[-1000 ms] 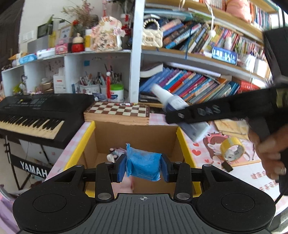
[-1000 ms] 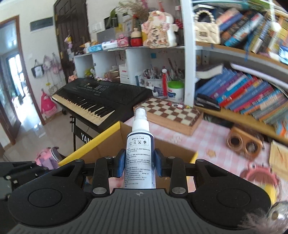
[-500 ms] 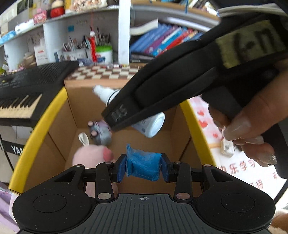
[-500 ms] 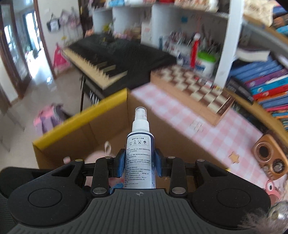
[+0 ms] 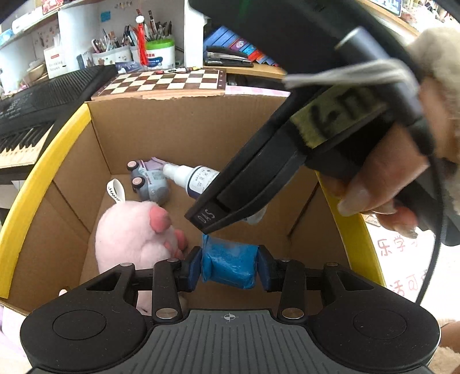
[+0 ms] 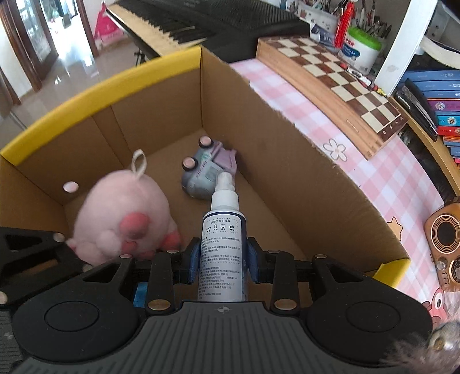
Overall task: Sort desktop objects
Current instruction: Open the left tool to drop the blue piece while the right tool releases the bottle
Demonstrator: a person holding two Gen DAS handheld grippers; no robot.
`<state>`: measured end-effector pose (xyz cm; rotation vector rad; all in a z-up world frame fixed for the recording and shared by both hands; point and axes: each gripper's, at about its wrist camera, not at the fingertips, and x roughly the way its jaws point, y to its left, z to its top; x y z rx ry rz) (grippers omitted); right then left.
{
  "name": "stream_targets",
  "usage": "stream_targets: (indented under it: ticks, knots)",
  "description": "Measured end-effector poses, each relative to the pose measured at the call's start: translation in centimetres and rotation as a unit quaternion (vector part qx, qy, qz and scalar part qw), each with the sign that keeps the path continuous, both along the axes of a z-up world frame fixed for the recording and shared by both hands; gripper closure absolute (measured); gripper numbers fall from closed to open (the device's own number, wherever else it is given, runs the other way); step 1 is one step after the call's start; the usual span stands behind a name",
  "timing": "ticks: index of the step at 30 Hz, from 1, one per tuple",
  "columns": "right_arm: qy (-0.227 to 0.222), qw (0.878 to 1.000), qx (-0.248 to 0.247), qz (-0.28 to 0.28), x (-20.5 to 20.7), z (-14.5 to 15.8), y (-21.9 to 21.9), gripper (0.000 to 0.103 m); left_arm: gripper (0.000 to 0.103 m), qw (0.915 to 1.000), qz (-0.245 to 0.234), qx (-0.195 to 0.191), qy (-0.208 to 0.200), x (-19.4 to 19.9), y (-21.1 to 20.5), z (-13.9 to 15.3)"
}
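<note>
My left gripper (image 5: 229,266) is shut on a crumpled blue packet (image 5: 227,259), held low inside a cardboard box with a yellow rim (image 5: 40,178). My right gripper (image 6: 222,259) is shut on a white spray bottle (image 6: 222,230) with a dark label. It points steeply down into the same box (image 6: 100,89). In the left wrist view the right gripper crosses just above the packet, the spray bottle (image 5: 198,179) sticking out past it. On the box floor lie a pink plush toy (image 5: 132,230) (image 6: 120,213) and a grey-purple toy car (image 5: 149,181) (image 6: 201,178); the nozzle almost touches the car.
A chessboard box (image 6: 339,74) (image 5: 164,80) lies behind the carton on the pink checked cloth (image 6: 388,178). A black keyboard (image 6: 187,17) (image 5: 34,109) stands past the carton's far side. A wooden radio (image 6: 445,238) sits at the right. A person's hand (image 5: 382,184) grips the right tool.
Both grippers have tipped down and sunk into the carton. The right one carried the bottle from above the rim down to just over the toy car. Both grips held.
</note>
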<state>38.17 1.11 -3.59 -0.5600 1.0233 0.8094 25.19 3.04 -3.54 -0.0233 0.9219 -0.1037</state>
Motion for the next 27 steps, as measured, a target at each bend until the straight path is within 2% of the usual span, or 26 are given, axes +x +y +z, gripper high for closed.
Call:
stream_targets:
  ticks: [4, 6, 13, 17, 22, 27]
  knots:
    - [0.002, 1.0, -0.005, 0.0, 0.1, 0.0, -0.1, 0.072, 0.062, 1.0, 0.003, 0.0, -0.002, -0.4, 0.0, 0.0]
    - [0.002, 1.0, -0.004, -0.005, 0.3, 0.0, -0.1, 0.072, 0.05, 1.0, 0.004, 0.005, -0.004, -0.2, 0.0, 0.0]
    - [-0.019, 0.999, 0.022, -0.031, -0.2, 1.3, -0.9, 0.069, 0.036, 0.9992, 0.025, 0.021, -0.021, -0.3, 0.1, 0.7]
    - [-0.036, 0.996, 0.061, -0.052, -0.6, 2.8, -1.8, 0.067, 0.022, 0.9975, 0.033, 0.031, -0.054, -1.8, 0.0, 2.1]
    - [-0.08, 0.986, 0.122, -0.083, -3.0, 6.1, -4.4, 0.06, 0.02, 0.9936, 0.048, 0.034, -0.097, -4.4, 0.4, 4.0]
    - [-0.135, 0.97, 0.161, -0.122, -6.2, 9.1, -7.7, 0.055, 0.017, 0.9854, 0.081, 0.037, -0.145, -7.4, 1.9, 6.1]
